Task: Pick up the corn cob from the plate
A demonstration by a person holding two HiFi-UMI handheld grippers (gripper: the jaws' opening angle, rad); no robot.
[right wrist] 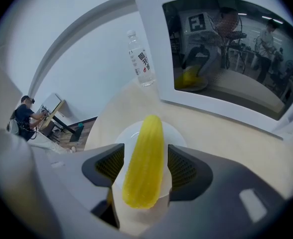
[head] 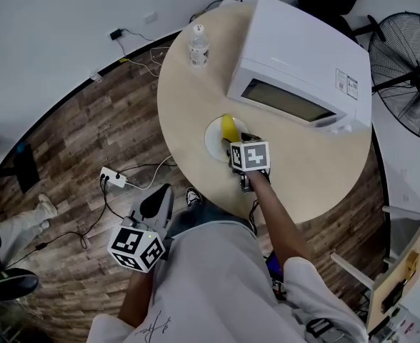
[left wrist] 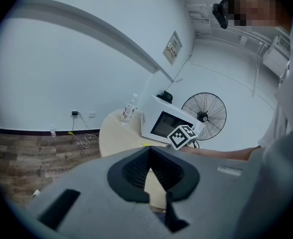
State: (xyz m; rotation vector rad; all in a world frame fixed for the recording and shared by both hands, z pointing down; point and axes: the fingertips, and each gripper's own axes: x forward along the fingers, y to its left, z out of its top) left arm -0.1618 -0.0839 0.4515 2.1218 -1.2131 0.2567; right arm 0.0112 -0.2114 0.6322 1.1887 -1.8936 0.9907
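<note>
A yellow corn cob [head: 228,127] [right wrist: 144,158] lies on a small white plate [head: 213,138] [right wrist: 122,135] on the round wooden table [head: 188,98], just in front of the microwave. My right gripper [head: 241,140] [right wrist: 141,167] reaches down over the plate with its jaws open and the cob's near half lying between the dark pads [right wrist: 184,168]; a thin gap shows on the right side. My left gripper [head: 157,204] [left wrist: 149,156] hangs off the table near the person's waist, its fingertips together and nothing in it.
A white microwave [head: 303,63] [right wrist: 221,49] stands at the table's back right, its door closed. A clear water bottle [head: 198,47] [right wrist: 140,59] stands at the far edge. A floor fan [head: 406,56] is at the right, a power strip [head: 115,179] with cables on the floor.
</note>
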